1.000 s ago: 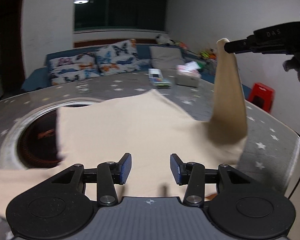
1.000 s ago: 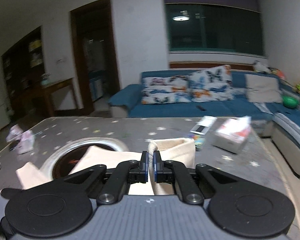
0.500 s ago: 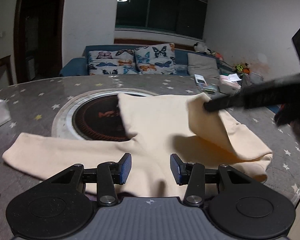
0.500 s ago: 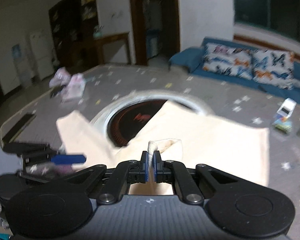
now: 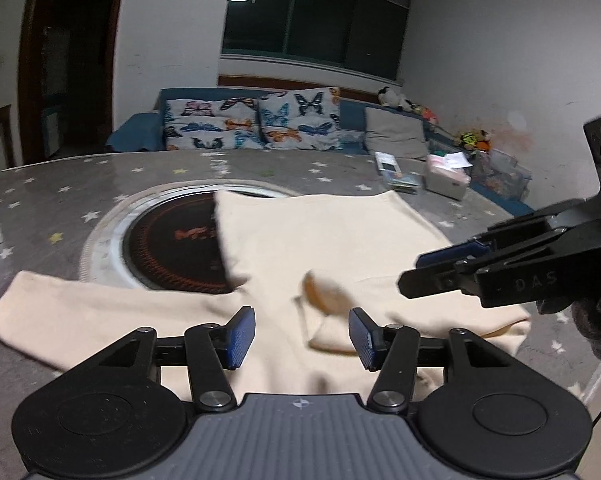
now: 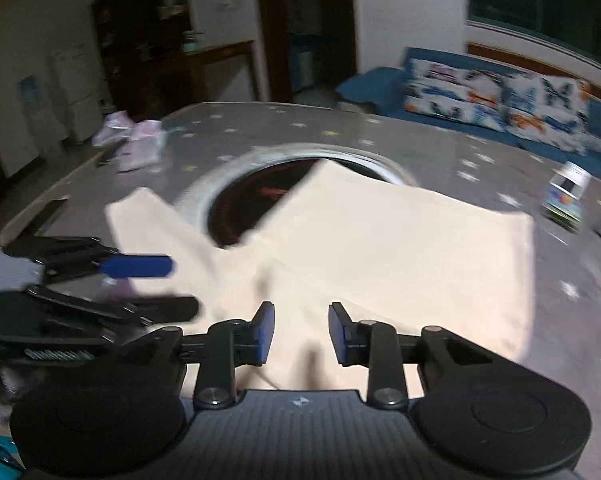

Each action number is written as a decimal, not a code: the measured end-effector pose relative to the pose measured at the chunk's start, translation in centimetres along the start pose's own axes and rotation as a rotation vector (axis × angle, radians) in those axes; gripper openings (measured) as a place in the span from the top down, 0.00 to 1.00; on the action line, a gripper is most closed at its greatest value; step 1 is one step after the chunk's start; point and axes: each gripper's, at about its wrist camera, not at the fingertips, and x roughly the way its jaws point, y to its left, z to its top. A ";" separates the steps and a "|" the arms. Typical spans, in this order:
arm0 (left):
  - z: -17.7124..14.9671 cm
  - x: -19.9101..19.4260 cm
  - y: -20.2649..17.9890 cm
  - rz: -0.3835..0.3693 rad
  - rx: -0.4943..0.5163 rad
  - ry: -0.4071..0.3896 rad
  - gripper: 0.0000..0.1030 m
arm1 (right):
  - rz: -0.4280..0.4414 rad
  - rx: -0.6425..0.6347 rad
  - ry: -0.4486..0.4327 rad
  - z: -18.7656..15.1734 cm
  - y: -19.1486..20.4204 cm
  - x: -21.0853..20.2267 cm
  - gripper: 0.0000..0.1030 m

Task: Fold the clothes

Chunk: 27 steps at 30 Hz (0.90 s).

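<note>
"DAS" is moulded on the right gripper [image 5: 428, 272] as seen from the left wrist view. One cream garment [image 5: 332, 248] lies spread on the star-patterned surface [image 5: 60, 200], partly over a round inset burner [image 5: 172, 248]. Both grippers hover low over it; the left gripper [image 5: 300, 332] and the right both have jaws parted, empty.

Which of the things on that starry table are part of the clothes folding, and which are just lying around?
Part of the job:
- cream garment, spread on the table
- left gripper, jaws open
- right gripper, jaws open

Just lying about:
- tissue box
- small printed box
- pink packets
- round burner, partly covered
</note>
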 end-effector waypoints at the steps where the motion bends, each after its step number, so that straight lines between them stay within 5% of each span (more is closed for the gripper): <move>1: 0.2 0.2 -0.3 -0.009 0.004 0.000 0.46 | -0.020 0.014 0.002 -0.3 -0.8 -0.4 0.72; 7: 0.7 1.8 -1.7 -0.046 0.016 0.012 0.49 | -0.114 0.119 0.025 -3.1 -5.4 -1.7 0.72; 14: -0.1 3.4 -1.6 -0.025 0.017 0.067 0.56 | -0.123 0.164 0.040 -4.7 -7.4 -2.2 0.72; 20: -0.6 3.8 -1.5 -0.013 0.020 0.086 0.77 | -0.123 0.156 0.010 -4.0 -7.8 -2.6 0.72; 23: -0.5 3.6 -1.5 0.000 0.024 0.074 0.96 | -0.139 0.168 -0.022 -3.2 -8.4 -2.6 0.72; 27: -0.3 2.9 -1.3 0.031 0.009 0.061 0.97 | -0.150 0.179 -0.013 -2.9 -9.2 -1.2 0.72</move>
